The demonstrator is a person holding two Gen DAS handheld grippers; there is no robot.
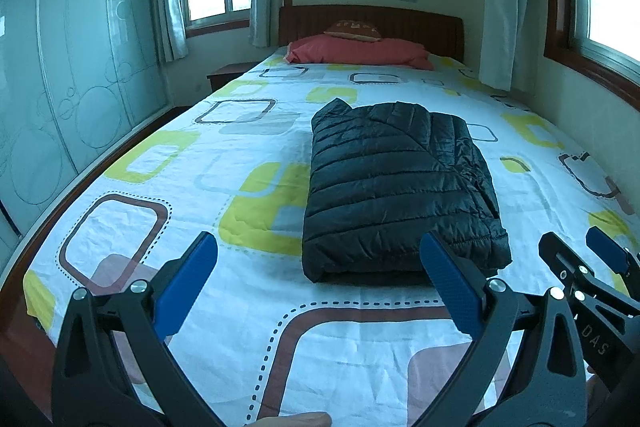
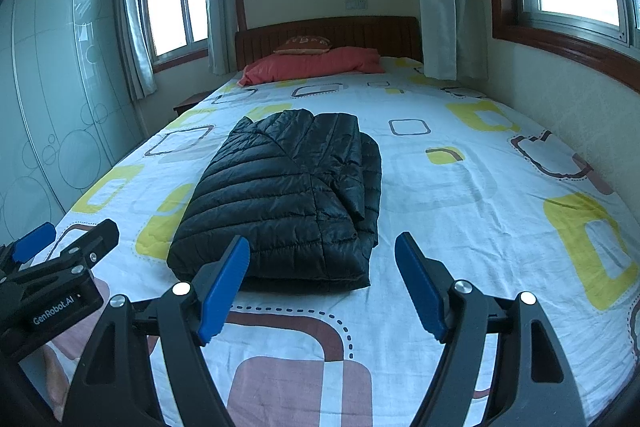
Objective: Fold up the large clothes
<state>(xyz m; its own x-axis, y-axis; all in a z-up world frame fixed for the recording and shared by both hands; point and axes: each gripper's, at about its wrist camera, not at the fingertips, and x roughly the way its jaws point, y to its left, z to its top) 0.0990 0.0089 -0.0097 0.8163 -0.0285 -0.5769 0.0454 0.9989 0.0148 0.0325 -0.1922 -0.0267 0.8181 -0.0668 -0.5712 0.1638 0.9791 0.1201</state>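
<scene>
A black quilted jacket [image 1: 400, 187] lies folded into a thick rectangular bundle on the bed [image 1: 240, 147], on a white sheet printed with yellow, brown and grey rounded squares. The bundle sits near the middle of the bed, its long side running from near to far, with layered edges showing on its right side. The left tool [image 1: 320, 287] hovers over the near part of the sheet with its blue pads spread wide and nothing between them; its right pad overlaps the jacket's near right corner in the left wrist view. The right tool [image 2: 322, 287] is just beside it on the right, also spread wide and holding nothing, near the jacket's near edge. At the far end a red pillow [image 2: 316, 65] rests against the wooden headboard [image 2: 360, 31]. A glass-fronted wardrobe [image 1: 60, 87] stands on the left.
</scene>
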